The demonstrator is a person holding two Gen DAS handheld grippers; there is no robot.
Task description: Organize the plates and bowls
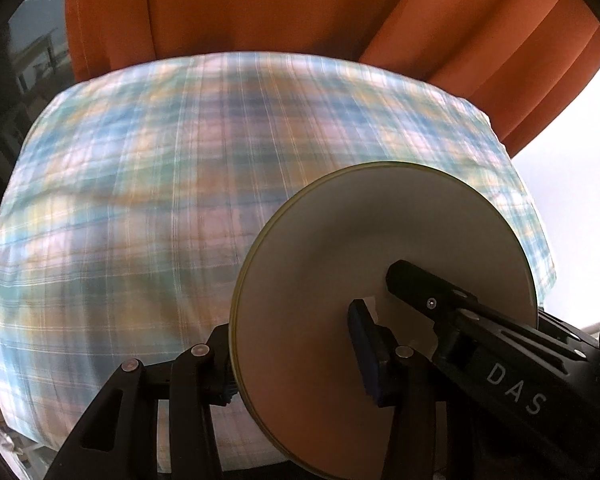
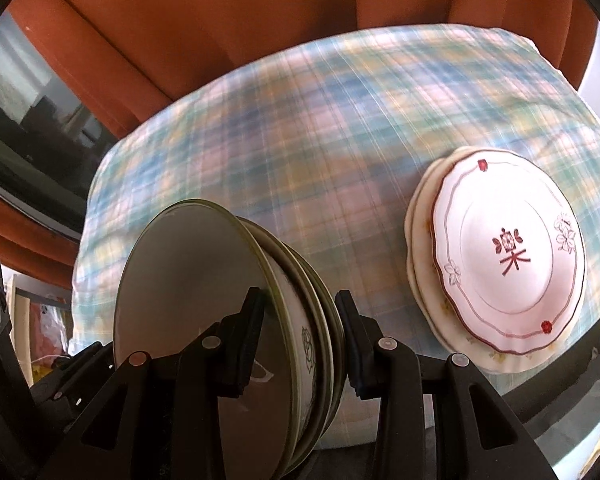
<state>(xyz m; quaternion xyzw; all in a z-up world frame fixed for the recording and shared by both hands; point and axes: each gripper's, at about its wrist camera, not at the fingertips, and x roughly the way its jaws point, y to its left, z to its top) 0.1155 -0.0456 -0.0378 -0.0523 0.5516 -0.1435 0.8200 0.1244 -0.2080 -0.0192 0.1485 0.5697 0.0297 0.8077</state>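
A stack of green-rimmed bowls is held on edge between both grippers. In the left wrist view my left gripper (image 1: 296, 356) is shut on the stack's rim, with the inside of the top bowl (image 1: 380, 264) facing the camera; the right gripper's finger reaches in from the right. In the right wrist view my right gripper (image 2: 300, 336) clamps the nested bowls (image 2: 204, 288) from the opposite rim. A stack of scalloped white plates (image 2: 508, 256) with a red character lies on the plaid cloth to the right.
A plaid-covered table (image 2: 300, 140) fills both views. Orange curtains (image 1: 260, 8) hang behind it. A dark window (image 2: 20, 92) is at the left. The table's near edge runs below the plates.
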